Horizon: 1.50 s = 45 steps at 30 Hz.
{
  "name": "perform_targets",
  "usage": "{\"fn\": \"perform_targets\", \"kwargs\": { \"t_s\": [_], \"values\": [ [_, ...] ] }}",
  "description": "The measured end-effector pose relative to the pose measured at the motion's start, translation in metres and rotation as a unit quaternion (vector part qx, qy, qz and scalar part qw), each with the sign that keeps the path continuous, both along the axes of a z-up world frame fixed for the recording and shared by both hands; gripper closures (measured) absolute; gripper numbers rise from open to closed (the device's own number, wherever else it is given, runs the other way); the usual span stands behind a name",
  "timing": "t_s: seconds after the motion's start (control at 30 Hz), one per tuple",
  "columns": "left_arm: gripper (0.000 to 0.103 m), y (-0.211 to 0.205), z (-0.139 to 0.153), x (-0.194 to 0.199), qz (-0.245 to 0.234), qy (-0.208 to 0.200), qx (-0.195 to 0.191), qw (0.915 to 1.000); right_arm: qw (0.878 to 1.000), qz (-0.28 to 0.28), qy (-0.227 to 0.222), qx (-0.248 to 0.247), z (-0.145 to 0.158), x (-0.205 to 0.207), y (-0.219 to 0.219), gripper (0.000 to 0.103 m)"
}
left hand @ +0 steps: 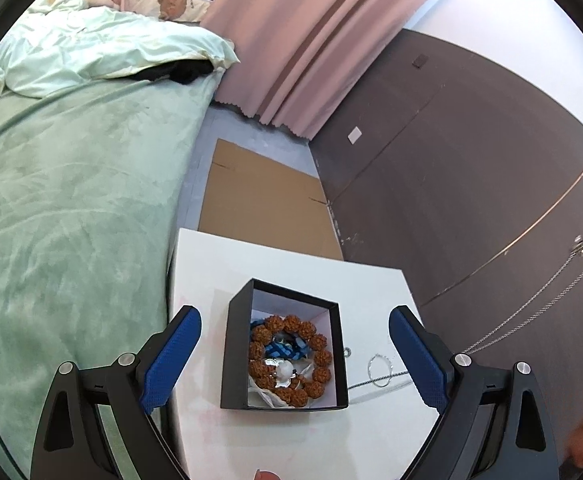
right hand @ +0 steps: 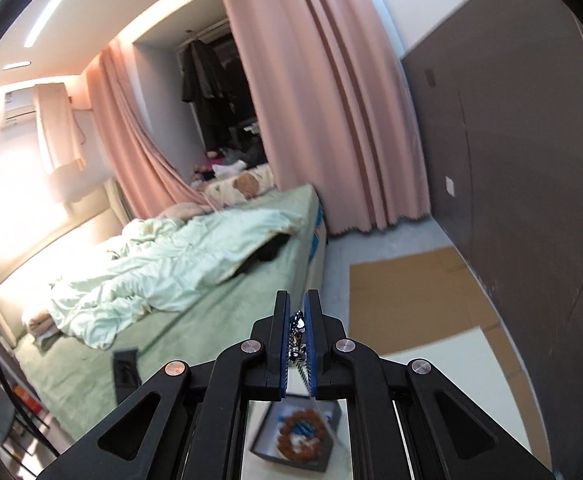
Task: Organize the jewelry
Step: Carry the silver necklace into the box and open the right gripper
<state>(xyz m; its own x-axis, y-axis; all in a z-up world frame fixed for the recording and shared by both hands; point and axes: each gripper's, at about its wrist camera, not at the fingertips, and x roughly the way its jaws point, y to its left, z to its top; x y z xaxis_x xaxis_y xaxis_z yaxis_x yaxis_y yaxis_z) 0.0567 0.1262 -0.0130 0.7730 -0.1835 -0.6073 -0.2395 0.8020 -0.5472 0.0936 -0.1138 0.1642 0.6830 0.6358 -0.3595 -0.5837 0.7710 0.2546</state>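
Note:
A black jewelry box [left hand: 227, 356] with a white lining stands on a white table [left hand: 291, 256]. Inside it lie a brown bead bracelet [left hand: 287, 324] and small blue and silver pieces. My left gripper [left hand: 294, 354] is open, its blue pads either side of the box without touching it. A silver ring [left hand: 380, 369] lies on the table right of the box. My right gripper [right hand: 296, 310] is shut on a silver chain necklace [right hand: 298, 336], held high. In the left wrist view the chain [left hand: 539, 300] hangs from the right edge down to the table. The box [right hand: 295, 438] shows blurred beneath the right gripper.
A bed with a green blanket [left hand: 63, 208] runs along the table's left side. Flat cardboard [left hand: 263, 204] lies on the floor beyond the table. Pink curtains [left hand: 303, 40] and a dark wall panel [left hand: 471, 160] stand behind. A person's fingertip [left hand: 265, 475] shows at the bottom edge.

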Motion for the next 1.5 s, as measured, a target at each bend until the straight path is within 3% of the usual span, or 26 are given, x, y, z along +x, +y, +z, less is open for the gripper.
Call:
{"fn": "perform_targets", "kwargs": {
  "t_s": [0.37,0.7,1.13,1.5],
  "values": [
    [0.008,0.029,0.006,-0.018,0.031,-0.015,-0.021,0.9992,0.999,0.027,-0.042,-0.015,0.044,-0.019,0.054,0.095],
    [0.008,0.043,0.008,-0.025,0.047,-0.023,-0.035,0.998,0.998,0.028,-0.044,-0.03,0.046,-0.012,0.079,0.095],
    [0.008,0.047,0.005,-0.025,0.058,-0.014,-0.027,0.9979,0.996,0.04,0.054,-0.052,-0.048,0.027,0.087,0.095],
    [0.008,0.047,-0.004,-0.017,0.066,0.008,-0.012,0.9977,0.981,0.065,0.174,-0.054,-0.153,0.061,0.08,0.094]
  ]
}}
